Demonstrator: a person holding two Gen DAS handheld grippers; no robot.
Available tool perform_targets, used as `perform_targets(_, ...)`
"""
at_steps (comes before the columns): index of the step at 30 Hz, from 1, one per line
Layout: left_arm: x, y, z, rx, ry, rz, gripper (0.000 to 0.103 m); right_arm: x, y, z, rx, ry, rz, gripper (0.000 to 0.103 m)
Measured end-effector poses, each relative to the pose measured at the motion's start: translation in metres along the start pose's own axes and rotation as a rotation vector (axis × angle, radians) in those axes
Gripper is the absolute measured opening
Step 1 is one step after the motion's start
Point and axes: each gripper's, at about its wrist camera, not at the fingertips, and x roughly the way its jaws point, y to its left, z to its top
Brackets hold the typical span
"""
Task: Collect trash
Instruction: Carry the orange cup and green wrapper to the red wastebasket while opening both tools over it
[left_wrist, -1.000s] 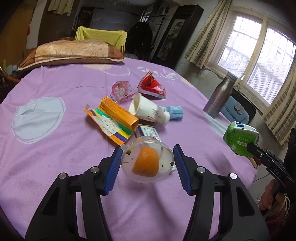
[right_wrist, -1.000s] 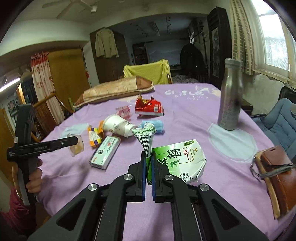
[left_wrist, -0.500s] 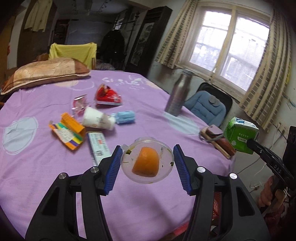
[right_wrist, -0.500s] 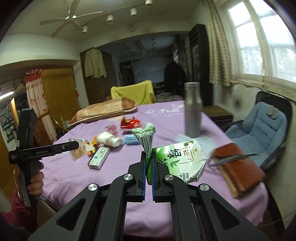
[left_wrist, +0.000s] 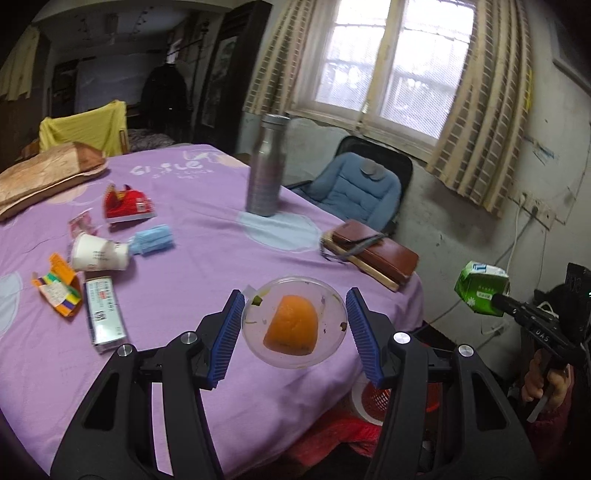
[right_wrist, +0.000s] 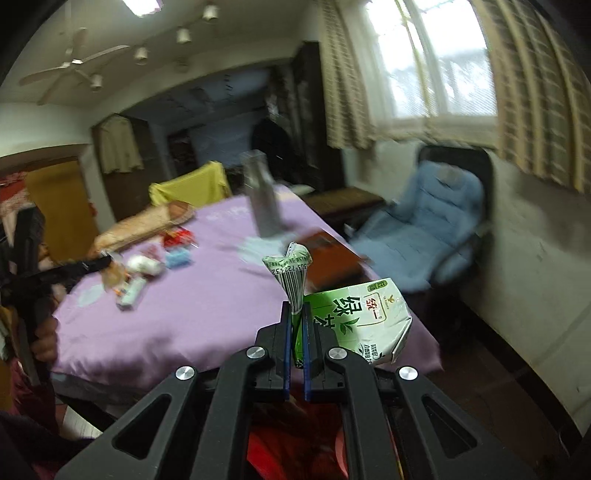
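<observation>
Clear plastic, the cup (left_wrist: 294, 322) with the orange piece sits clamped between the left gripper (left_wrist: 294, 328) fingers, above the purple bench (left_wrist: 207, 258) edge. The right gripper (right_wrist: 295, 354) is clenched on the green carton (right_wrist: 354, 321) by its crumpled top. A red basket (left_wrist: 373, 398) shows below. Keep the cup level so nothing spills, bring each piece squarely over the basket, and release only once it is there.
</observation>
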Motion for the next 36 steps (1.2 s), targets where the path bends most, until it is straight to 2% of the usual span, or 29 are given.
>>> perform_targets(5, 0.032, -0.035, 0.0, 0.045, 0.059, -0.065, 0.056, 0.015, -0.051, -0.044, 0.077, 0.123, -0.102, 0.006)
perform_targets(8, 0.053, -0.059, -0.003, 0.078, 0.099, -0.104, 0.056, 0.04, -0.074, -0.074, 0.103, 0.243, -0.133, 0.01)
perform_targets(9, 0.061, -0.069, -0.004, 0.092, 0.114, -0.117, 0.056, 0.046, -0.08, -0.082, 0.123, 0.261, -0.149, 0.026)
perform_targets(10, 0.068, -0.078, -0.006, 0.107, 0.13, -0.129, 0.056, 0.05, -0.09, -0.089, 0.158, 0.279, -0.154, 0.036)
perform_targets(11, 0.072, -0.084, -0.008, 0.119, 0.142, -0.137, 0.056, 0.051, -0.097, -0.094, 0.19, 0.274, -0.147, 0.04)
perform_targets(13, 0.085, -0.103, -0.013, 0.156, 0.175, -0.161, 0.056, 0.042, -0.107, -0.096, 0.22, 0.237, -0.153, 0.04)
perform_targets(18, 0.12, -0.161, -0.032, 0.253, 0.267, -0.244, 0.056, 0.019, -0.122, -0.088, 0.25, 0.136, -0.182, 0.053)
perform_targets(22, 0.148, -0.202, -0.048, 0.318, 0.334, -0.293, 0.056, 0.002, -0.133, -0.087, 0.273, 0.078, -0.197, 0.054)
perform_targets(27, 0.182, -0.246, -0.064, 0.368, 0.412, -0.356, 0.057, -0.011, -0.148, -0.09, 0.292, 0.048, -0.213, 0.054)
perform_targets(28, 0.191, -0.256, -0.067, 0.376, 0.434, -0.375, 0.059, -0.014, -0.151, -0.091, 0.296, 0.044, -0.219, 0.054)
perform_targets(30, 0.199, -0.265, -0.069, 0.378, 0.448, -0.37, 0.082, -0.018, -0.155, -0.093, 0.303, 0.039, -0.227, 0.054)
perform_targets(32, 0.2, -0.269, -0.069, 0.37, 0.438, -0.362, 0.088, -0.021, -0.158, -0.095, 0.311, 0.036, -0.227, 0.054)
perform_targets(36, 0.195, -0.263, -0.064, 0.373, 0.404, -0.32, 0.093, -0.022, -0.163, -0.099, 0.326, 0.029, -0.215, 0.055)
